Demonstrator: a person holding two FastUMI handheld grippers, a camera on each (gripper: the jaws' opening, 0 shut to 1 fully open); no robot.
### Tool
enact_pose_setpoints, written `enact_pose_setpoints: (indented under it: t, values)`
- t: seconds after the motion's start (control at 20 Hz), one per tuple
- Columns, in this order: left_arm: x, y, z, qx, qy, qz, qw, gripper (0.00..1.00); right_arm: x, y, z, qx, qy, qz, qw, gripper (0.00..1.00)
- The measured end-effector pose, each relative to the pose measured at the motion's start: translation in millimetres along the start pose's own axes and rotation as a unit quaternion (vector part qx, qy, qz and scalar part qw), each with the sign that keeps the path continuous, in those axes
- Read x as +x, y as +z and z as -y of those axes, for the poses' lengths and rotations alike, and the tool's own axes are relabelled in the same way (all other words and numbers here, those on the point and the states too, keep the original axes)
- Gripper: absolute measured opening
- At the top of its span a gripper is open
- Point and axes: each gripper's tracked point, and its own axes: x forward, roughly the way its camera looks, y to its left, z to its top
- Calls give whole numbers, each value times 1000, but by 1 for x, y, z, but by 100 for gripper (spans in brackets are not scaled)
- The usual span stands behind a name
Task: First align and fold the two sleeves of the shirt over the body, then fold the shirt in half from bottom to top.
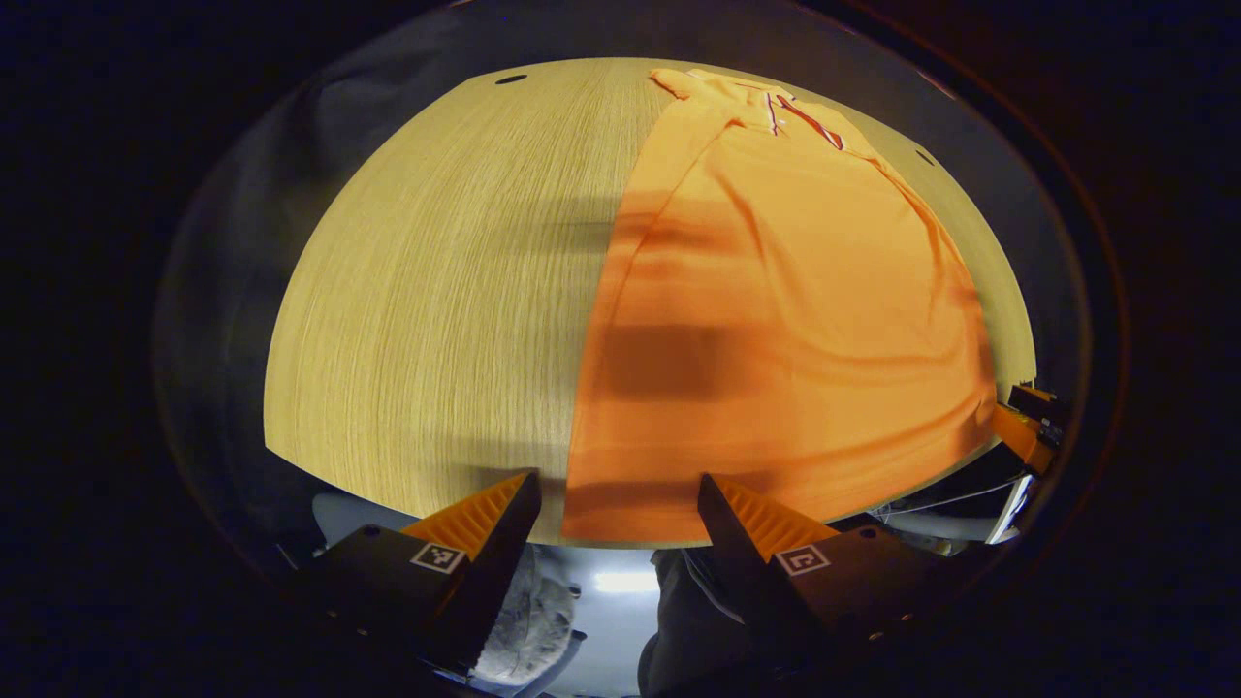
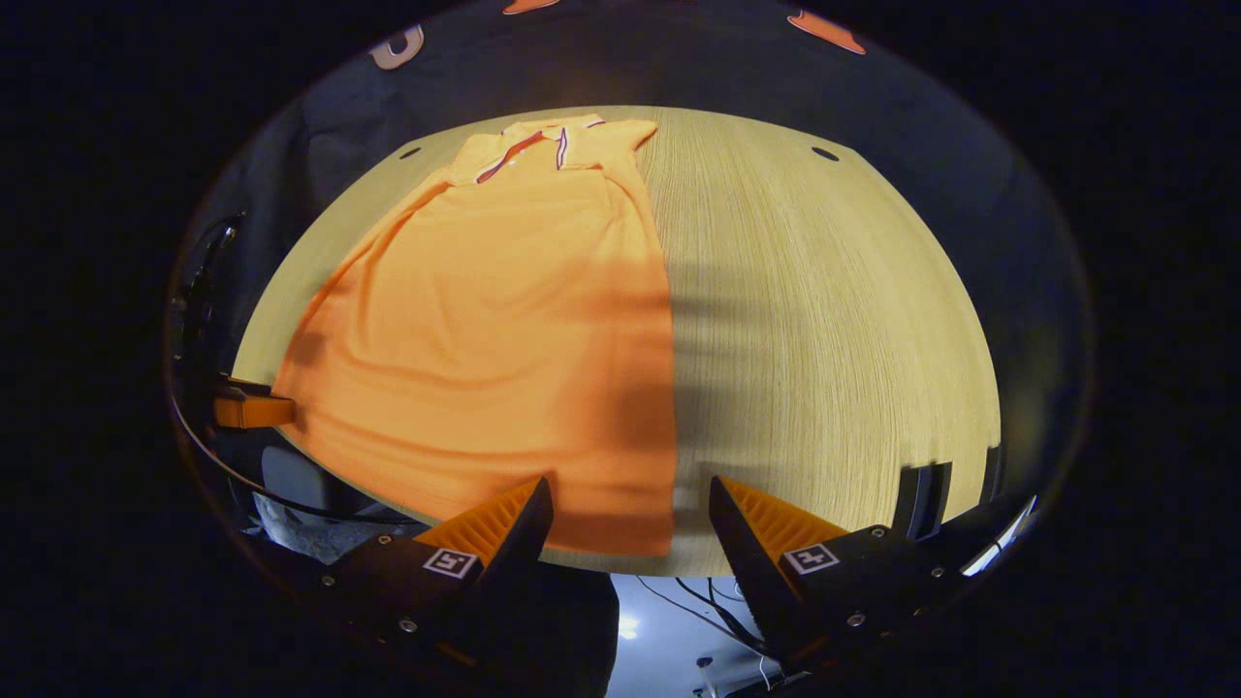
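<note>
Orange shirt (image 1: 776,320) lies flat on the wooden table (image 1: 436,291), collar (image 1: 776,107) at the far end, hem along the near edge. It reads as a long narrow panel, so I judge the sleeves are already folded in; the bottom-to-top fold is what's left.

My left gripper (image 1: 619,504) is spread wide, holding nothing, poised at the near left hem corner (image 1: 582,528). My right gripper (image 2: 630,509) is also spread and empty, at the near right hem corner (image 2: 659,543). Neither touches the cloth yet.

Risks from here:
- The hem sits right at the table's near edge, so a low pinch could hit the edge or drag the cloth off.
- Catching only the top layer would let a tucked sleeve slide out on the lift.
- If the 2 corners rise unevenly, the fold lands skewed off the collar.
- The long wrinkles (image 1: 824,368) across the body could get trapped under the fold.
</note>
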Motion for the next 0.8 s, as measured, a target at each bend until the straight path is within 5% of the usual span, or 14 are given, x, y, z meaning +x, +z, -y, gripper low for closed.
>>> enact_pose_setpoints:
  t: [0.5,0.6,0.75,0.8]
  values:
    - [4,4,-3,-17,7,-45,999,100,10,-15,-7,-15,7,-78,997,94]
    - [5,3,-2,-17,7,-53,998,100,9,-17,-15,-23,10,-94,995,85]
    - [10,9,3,-15,7,-43,999,100,9,-19,-19,-14,15,-117,993,42]
    - [11,11,5,-14,7,-47,999,100,9,-19,-19,-12,18,-124,992,40]
